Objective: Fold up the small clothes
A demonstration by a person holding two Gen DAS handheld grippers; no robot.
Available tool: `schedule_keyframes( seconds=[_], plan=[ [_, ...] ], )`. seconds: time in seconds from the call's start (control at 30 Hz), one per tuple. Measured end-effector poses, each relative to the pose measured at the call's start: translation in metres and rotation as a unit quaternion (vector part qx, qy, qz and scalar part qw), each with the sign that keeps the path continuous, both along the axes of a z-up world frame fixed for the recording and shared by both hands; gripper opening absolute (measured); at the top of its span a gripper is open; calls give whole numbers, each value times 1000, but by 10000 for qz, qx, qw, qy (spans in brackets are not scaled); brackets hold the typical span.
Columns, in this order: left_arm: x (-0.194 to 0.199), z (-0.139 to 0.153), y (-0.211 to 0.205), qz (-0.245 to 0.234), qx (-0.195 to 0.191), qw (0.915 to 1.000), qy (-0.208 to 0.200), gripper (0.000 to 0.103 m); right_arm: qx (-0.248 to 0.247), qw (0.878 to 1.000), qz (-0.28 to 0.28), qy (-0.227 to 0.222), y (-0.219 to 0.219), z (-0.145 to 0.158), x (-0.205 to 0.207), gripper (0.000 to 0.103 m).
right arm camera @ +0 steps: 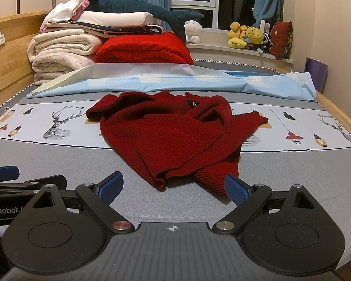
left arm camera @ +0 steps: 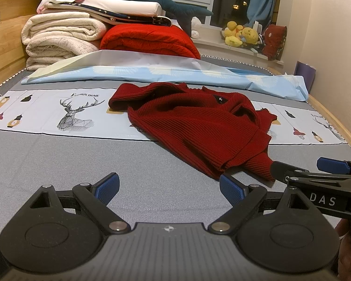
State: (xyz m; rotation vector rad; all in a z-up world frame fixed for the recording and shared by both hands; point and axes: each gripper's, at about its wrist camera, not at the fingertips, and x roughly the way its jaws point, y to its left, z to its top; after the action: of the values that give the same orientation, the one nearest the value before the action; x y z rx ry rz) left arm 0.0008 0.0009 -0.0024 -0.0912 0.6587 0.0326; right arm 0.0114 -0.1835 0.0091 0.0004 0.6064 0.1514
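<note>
the crumpled red sweater lay on the bed, long axis running far-left to near-right, both the left claw and right claw gaping empty.

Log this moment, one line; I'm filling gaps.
fold start | sweater crumpled, unheld | left gripper open | right gripper open

Left hand-held gripper and right hand-held gripper are level and side by side, jaws spread wide with nothing between the blue pads, both pointing forward
</note>
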Motion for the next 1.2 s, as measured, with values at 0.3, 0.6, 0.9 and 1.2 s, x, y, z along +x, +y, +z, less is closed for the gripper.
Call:
schedule_keyframes(
  seconds=[0.3,0.6,0.9,1.2],
  plan=[
    [-3,-3,-4,-55,122,9999,-90,80,20,10000,19,-25,0,2,0,93],
    [4,-12,-6,-384,130,9992,70,47,277,9948,-589,-783,-50,32,28,66],
    [71,-38,-14,-613,-95,9953,748,20,949,9910,-919,-203,-112,7,82,52],
    [197,-88,-7,46,-782,9895,1219,22,1472,9843,-970,9,-150,2,95,53]
  ],
)
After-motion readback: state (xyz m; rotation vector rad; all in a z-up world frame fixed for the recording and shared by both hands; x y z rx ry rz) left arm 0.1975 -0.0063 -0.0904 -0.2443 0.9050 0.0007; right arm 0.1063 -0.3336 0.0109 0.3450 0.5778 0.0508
